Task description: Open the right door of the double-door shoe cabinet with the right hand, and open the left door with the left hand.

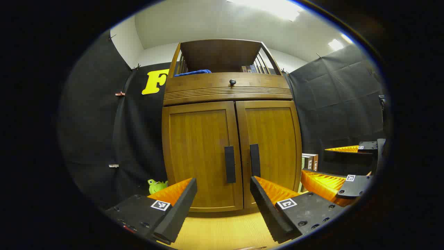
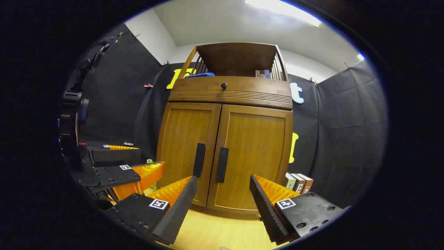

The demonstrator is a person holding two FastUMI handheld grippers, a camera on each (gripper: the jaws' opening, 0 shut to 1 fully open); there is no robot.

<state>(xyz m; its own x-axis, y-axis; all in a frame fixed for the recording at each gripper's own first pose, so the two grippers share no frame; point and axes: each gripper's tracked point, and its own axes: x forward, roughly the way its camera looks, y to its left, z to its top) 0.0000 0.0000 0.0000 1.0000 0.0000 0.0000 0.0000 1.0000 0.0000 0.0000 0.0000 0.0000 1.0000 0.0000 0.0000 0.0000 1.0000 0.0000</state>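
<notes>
Cabinet [image 1: 230,152]: grained wood, doors closed, slim bar handles | left gripper [image 1: 223,198] jaws spread | right gripper [image 2: 223,196] jaws spread

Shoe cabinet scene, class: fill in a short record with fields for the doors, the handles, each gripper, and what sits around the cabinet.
doors: left door and right door of the shoe cabinet, both closed
handles: two dark vertical bars, left handle, right handle, untouched
left gripper: open, short of the doors
right gripper: open, short of the doors
beside cabinet: books on the right, green toy on the left
top shelf: blue cloth
</notes>
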